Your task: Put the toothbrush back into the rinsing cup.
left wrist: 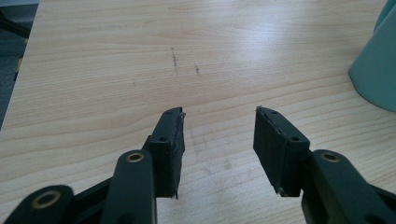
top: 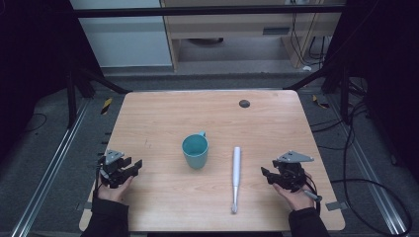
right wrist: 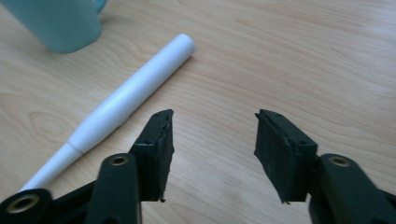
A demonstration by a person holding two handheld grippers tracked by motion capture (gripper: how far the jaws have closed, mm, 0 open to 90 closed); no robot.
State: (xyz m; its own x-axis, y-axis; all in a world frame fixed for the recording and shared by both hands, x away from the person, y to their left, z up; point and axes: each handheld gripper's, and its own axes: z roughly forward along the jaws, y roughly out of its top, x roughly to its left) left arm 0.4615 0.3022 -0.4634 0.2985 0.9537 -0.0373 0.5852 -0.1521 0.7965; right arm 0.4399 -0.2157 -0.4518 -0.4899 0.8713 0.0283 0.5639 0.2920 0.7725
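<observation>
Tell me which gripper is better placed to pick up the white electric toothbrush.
Right. The right gripper sits open just beside the toothbrush, nothing between them. The left gripper is across the table, with the teal mug nearer to it.

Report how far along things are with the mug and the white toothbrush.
Done: nothing visible. The teal mug stands upright mid-table, apparently empty, and the white toothbrush lies flat on the table to its right, apart from it. In hand: nothing. The left gripper and right gripper rest open near the table's sides, jaws empty. Left: any pickup or placement has not begun.
</observation>
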